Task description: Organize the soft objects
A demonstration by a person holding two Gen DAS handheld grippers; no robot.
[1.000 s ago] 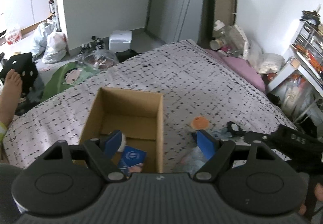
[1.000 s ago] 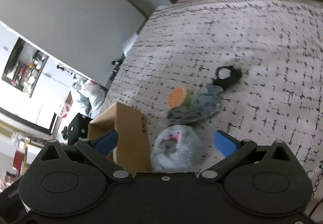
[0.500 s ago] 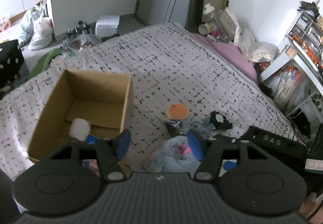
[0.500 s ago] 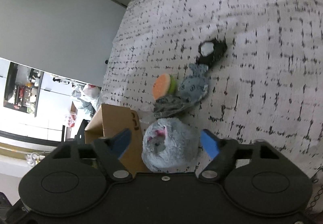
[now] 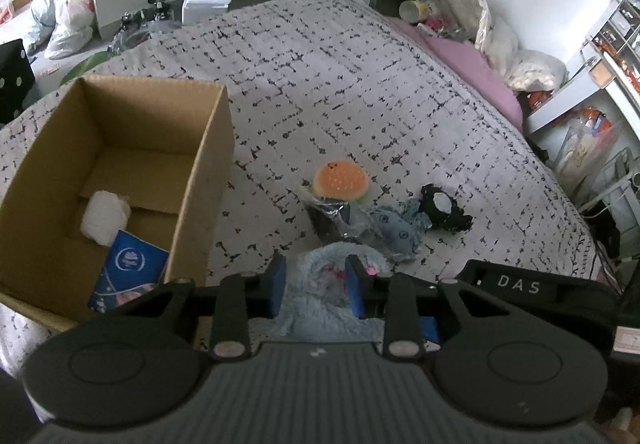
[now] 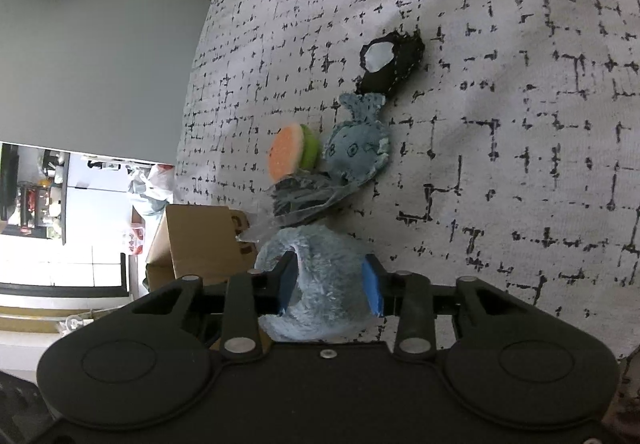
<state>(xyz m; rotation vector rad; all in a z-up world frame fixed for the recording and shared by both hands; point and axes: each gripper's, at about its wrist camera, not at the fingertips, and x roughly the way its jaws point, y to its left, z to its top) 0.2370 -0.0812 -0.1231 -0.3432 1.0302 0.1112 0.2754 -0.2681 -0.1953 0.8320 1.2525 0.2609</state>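
Fluffy blue plush [image 6: 320, 276]: nearest item, lying on the bedspread [image 5: 360, 83] at your near edge, and both of your tools meet on it.

Right gripper [image 6: 330, 284]: blue pads [image 6: 374, 290] pressed into the fur on either side, the pile bulging between them; clamped on the plush, by the look of it.

Left gripper [image 5: 316, 290]: fingers drawn close, framing the same plush, with its pink patch showing in the gap. From this view you cannot tell whether the pads actually pinch the fur or only stand over it.

Cardboard box [image 5: 208, 163]: open-topped, just left of the plush. It already holds a white soft lump [image 5: 105, 217] and a blue packet [image 5: 128, 272]. The coming move turns on this: the plush lies right of the box's right wall, so, as a judgement, your carry goes up and leftward over that wall. The left tool is the nearer one to the box.

Crinkly plastic-wrapped dark item [image 5: 336, 217]: touching the far side of the plush.

Blue fish toy [image 6: 356, 147]: beyond the wrapper, long axis running near to far.

Orange-and-green sponge toy [image 5: 340, 181]: beside the fish, on its left.

Black pouch with white patch [image 6: 390, 63]: farthest of the row, touching the fish's tail.
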